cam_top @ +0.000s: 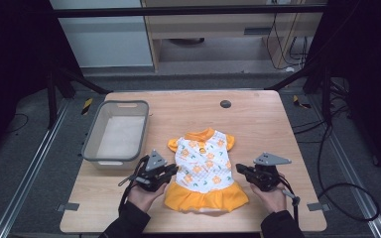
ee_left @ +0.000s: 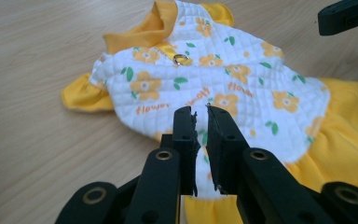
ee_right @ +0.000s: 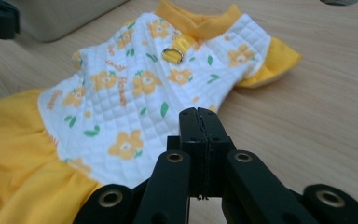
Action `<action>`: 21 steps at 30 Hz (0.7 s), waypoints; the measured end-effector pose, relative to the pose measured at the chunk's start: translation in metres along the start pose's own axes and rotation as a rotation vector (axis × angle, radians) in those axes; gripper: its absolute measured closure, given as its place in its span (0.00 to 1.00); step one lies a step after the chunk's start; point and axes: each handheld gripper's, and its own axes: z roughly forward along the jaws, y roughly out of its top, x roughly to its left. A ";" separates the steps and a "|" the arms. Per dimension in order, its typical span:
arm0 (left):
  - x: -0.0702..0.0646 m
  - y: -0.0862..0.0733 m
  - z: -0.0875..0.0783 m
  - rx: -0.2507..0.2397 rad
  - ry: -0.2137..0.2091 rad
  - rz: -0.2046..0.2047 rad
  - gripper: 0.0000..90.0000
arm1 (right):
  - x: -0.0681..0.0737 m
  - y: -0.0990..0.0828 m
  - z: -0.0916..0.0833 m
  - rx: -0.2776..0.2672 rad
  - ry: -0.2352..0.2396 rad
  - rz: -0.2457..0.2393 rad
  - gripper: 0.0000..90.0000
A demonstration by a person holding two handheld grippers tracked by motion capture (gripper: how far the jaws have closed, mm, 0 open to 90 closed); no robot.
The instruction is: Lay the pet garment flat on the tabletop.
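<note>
Small cloth dress point(cam_top: 206, 166) with a white quilted bodice, its surface stitched into a soft, matt diamond grid printed with orange flowers and green leaves; the collar, sleeve frills and gathered skirt are plain orange-yellow knit cloth, smooth and matt. A small shiny metal ring point(ee_right: 177, 56) sits on a yellow woven strap at the back of the neck. Light wooden tabletop point(cam_top: 258, 119) with a fine straight grain and a smooth, low-sheen finish. Grey plastic basket point(cam_top: 116, 131) with perforated walls, dull in finish. Black gripper jaws of matt hard plastic, their arms set with brass-coloured metal rivets point(ee_left: 163, 155), their inner pads rough-edged.
</note>
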 end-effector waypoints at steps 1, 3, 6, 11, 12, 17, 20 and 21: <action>-0.001 0.004 0.014 0.011 -0.008 -0.006 0.90 | 0.000 0.005 0.013 0.000 0.018 0.000 1.00; -0.002 0.006 0.032 0.035 -0.009 -0.016 0.90 | 0.001 0.008 0.024 0.012 0.030 -0.006 1.00; -0.004 0.003 0.050 0.080 0.003 -0.004 0.89 | 0.005 0.008 0.042 0.045 0.043 -0.018 1.00; 0.003 -0.010 0.064 0.144 0.010 -0.010 0.89 | 0.011 0.004 0.060 0.108 0.025 -0.052 1.00; 0.004 -0.012 0.065 0.150 0.016 -0.006 0.89 | 0.010 0.003 0.061 0.115 0.020 -0.056 1.00; 0.008 -0.017 0.065 0.168 0.041 0.022 0.89 | 0.014 -0.002 0.069 0.163 0.021 -0.061 1.00; 0.011 -0.018 0.066 0.166 0.031 0.010 0.89 | 0.016 -0.003 0.071 0.170 0.016 -0.068 1.00; 0.011 -0.018 0.066 0.168 0.032 0.009 0.89 | 0.016 -0.003 0.072 0.169 0.015 -0.068 1.00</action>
